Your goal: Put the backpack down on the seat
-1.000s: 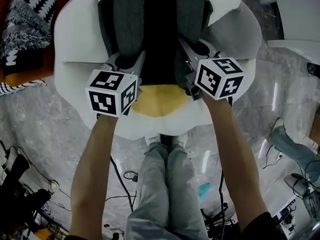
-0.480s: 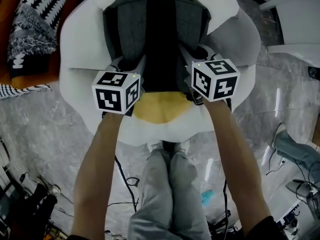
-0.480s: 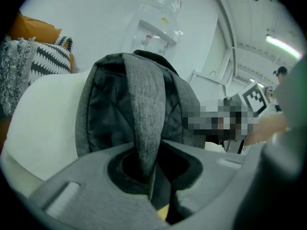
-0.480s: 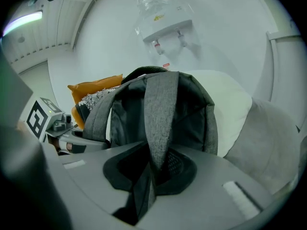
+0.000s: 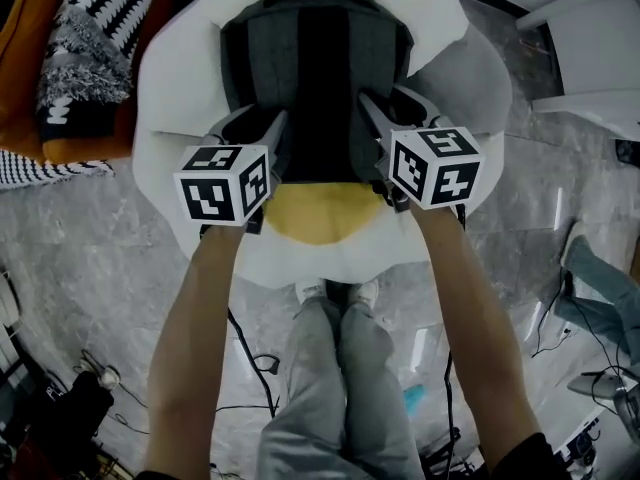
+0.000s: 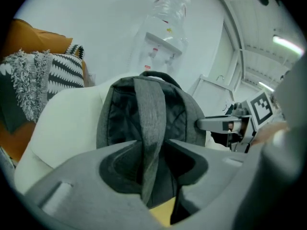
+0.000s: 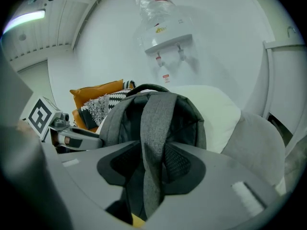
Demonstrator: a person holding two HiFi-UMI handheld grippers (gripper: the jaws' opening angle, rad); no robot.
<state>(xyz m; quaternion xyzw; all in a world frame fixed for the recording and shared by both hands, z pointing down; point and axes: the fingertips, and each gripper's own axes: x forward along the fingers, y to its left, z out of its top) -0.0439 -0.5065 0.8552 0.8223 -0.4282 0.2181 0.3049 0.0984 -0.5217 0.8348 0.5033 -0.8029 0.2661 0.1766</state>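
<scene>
The backpack (image 5: pixel 315 78) stands upright on the white seat (image 5: pixel 180 98), strap side toward me and its top against the backrest. The putting-down looks done, and I am at the release. My left gripper (image 5: pixel 268 133) and right gripper (image 5: pixel 372 118) have just been opening their jaws. Both pairs stand apart, with the left strap (image 6: pixel 149 123) and the right strap (image 7: pixel 156 138) hanging loose in the gaps, not pinched.

Next, I judge, both hands must draw straight back so the straps slip out without tugging the bag forward.

The bag is soft grey woven cloth with a dark centre panel and a rounded top; the straps are flat webbing. The seat is smooth, padded and round-edged, with a yellow patch (image 5: pixel 315 218) at its front.
</scene>
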